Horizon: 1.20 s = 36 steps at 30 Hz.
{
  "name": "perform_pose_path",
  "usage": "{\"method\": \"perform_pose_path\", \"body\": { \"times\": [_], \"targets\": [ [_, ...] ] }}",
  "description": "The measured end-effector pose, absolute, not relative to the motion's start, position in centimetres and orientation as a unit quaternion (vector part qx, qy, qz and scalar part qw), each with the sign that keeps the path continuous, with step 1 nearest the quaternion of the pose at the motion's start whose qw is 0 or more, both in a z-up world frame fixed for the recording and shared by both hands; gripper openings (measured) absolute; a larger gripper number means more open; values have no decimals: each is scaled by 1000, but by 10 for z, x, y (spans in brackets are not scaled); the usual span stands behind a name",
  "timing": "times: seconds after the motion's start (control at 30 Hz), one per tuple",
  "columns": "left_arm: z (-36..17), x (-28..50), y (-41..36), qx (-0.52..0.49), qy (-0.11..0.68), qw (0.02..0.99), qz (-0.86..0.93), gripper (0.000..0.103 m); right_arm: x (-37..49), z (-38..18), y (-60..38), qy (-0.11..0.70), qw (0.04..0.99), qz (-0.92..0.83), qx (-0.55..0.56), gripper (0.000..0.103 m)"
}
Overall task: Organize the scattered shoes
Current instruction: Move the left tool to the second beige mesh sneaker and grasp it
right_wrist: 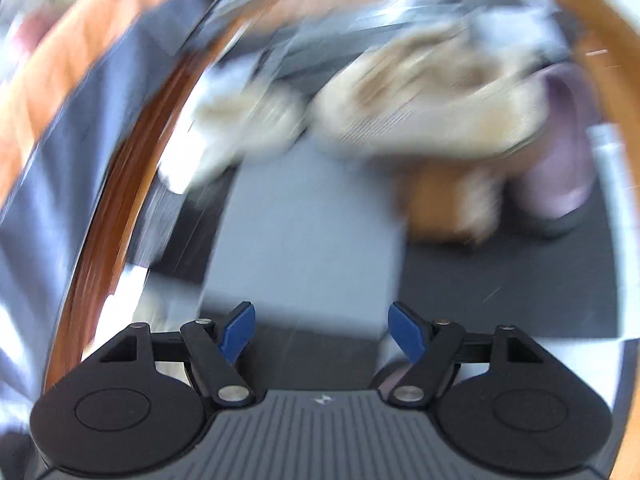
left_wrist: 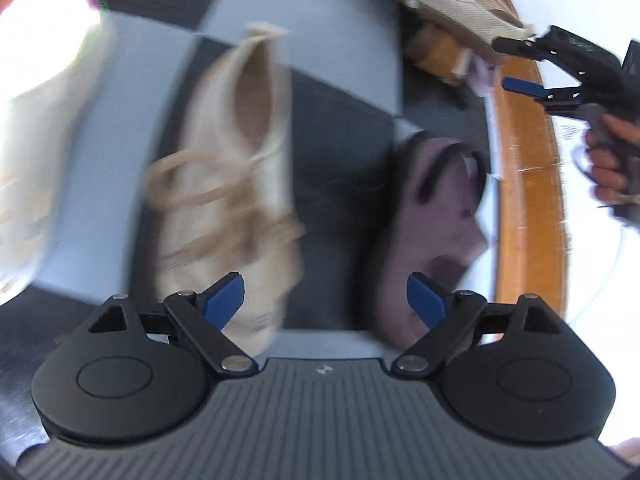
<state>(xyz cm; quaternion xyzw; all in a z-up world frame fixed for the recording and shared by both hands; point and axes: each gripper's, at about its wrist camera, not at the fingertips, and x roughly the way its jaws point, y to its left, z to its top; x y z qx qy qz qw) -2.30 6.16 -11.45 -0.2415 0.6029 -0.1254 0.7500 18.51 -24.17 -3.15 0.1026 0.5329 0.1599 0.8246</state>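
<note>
Left gripper (left_wrist: 324, 300) is hanging wide open above a beige sneaker (left_wrist: 232, 184); right of the sneaker, the right gripper (right_wrist: 321, 330) is also gaping, empty.

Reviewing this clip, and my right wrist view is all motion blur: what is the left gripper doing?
Observer: The left gripper hangs open above the checkered mat, holding nothing.
Operator: What lies under it?
Observer: A cream laced sneaker near its left finger, a purple slipper near its right.
Operator: And my right gripper, seen from there?
Observer: The right gripper is open, its tip beside a second cream sneaker; whether they touch, I cannot tell.
</note>
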Motion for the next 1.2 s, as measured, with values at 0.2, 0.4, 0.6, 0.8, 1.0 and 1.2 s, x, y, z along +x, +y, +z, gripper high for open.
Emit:
{"method": "perform_pose_path", "body": {
  "times": [0.2, 0.4, 0.6, 0.8, 1.0, 1.2],
  "targets": [
    [-62, 54, -24, -144, 567, 783, -212, 89, 206, -28, -296, 509, 852, 86, 88, 77],
    [-81, 189, -23, -315, 607, 689, -238, 89, 211, -50, -335, 516, 845, -1, 142, 87],
    [-54, 249, -23, -238, 575, 775, -111, 89, 232, -68, -359, 512, 849, -5, 128, 84],
    [-27, 272, -79, -85, 546, 832, -45, 89, 253, -57, -377, 491, 858, 39, 149, 86],
    [-55, 304, -96, -137, 516, 840, -101, 89, 254, -77, -369, 496, 856, 70, 125, 86],
    [-97, 329, -98, -196, 501, 837, -101, 89, 254, -67, -367, 469, 872, 82, 111, 86]
  ]
}}
